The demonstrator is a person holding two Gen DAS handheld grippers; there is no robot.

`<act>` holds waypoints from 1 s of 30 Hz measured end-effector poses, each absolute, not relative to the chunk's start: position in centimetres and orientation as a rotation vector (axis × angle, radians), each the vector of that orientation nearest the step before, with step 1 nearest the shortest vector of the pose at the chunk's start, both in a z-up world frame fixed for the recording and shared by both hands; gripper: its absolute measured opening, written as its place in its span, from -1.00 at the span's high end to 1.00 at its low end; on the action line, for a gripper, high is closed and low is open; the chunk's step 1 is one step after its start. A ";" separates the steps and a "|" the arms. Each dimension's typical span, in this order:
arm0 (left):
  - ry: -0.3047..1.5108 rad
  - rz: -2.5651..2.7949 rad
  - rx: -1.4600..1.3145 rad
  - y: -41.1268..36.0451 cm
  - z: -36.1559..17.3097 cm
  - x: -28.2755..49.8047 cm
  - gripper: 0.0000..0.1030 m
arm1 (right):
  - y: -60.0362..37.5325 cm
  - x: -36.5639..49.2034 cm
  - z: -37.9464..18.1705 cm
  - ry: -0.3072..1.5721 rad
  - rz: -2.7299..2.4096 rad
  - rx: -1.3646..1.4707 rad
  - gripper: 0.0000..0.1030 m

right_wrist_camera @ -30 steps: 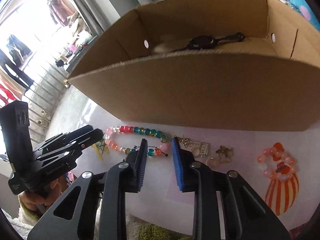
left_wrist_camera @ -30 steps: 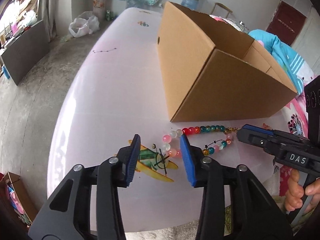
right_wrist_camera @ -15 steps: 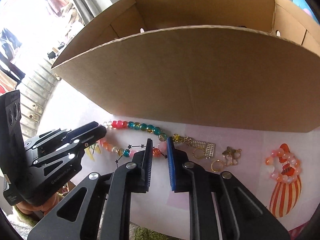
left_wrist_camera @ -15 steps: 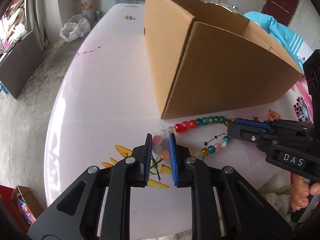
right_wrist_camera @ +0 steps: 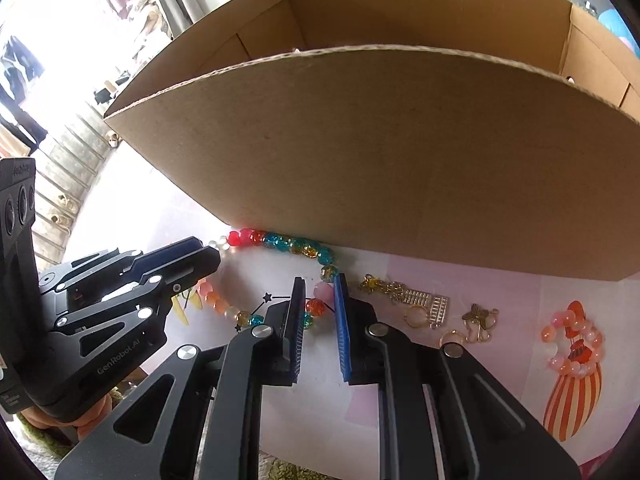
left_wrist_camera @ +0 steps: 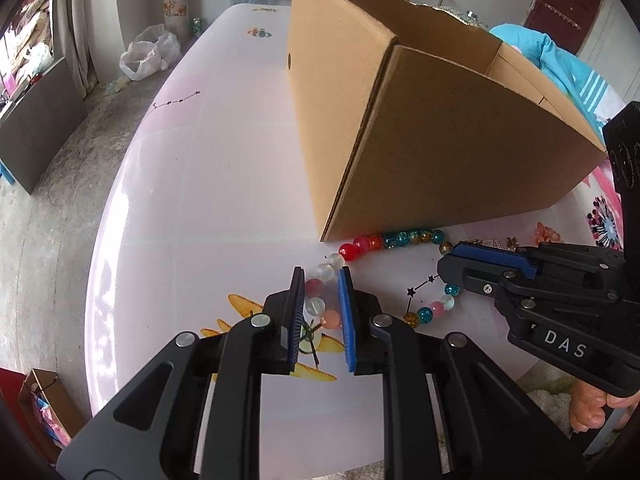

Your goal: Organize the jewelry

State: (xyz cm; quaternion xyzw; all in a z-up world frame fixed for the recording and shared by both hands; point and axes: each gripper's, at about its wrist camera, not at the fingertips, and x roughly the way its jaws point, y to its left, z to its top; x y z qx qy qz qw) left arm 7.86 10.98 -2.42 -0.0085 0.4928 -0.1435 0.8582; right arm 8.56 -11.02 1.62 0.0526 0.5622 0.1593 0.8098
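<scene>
The cardboard box (right_wrist_camera: 380, 152) walls off the far side just behind the bead necklace (right_wrist_camera: 280, 242).

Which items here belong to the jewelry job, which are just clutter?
Job: bead necklace, gold charms, pink bead bracelet, cardboard box, left hand-held gripper, right hand-held gripper.
Clutter: plastic bag, blue blanket.

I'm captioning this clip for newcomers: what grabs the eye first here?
A big open cardboard box fills the far side of the pale table. At its foot lies a multicolored bead necklace, with the left gripper and right gripper each closed around a section.
</scene>
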 end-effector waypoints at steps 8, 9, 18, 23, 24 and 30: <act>0.991 -0.257 0.095 9.6 -2.4 7.1 0.82 | -11.3 8.0 1.5 1.185 0.346 0.140 0.80; 0.989 -0.255 0.097 9.7 -2.3 7.0 0.83 | -11.3 7.9 1.5 1.179 0.349 0.147 0.80; 0.941 -0.278 0.085 9.3 0.2 5.4 0.83 | -12.1 6.5 3.2 1.114 0.373 0.153 0.80; 0.889 -0.309 0.067 9.3 2.6 3.8 0.83 | -12.6 5.4 4.6 1.070 0.396 0.155 0.81; 0.879 -0.316 0.064 9.4 3.1 3.5 0.83 | -12.8 5.1 5.0 1.057 0.402 0.153 0.81; 0.747 -0.406 0.035 9.4 10.0 1.7 0.83 | -13.6 3.7 10.4 0.943 0.451 0.155 0.81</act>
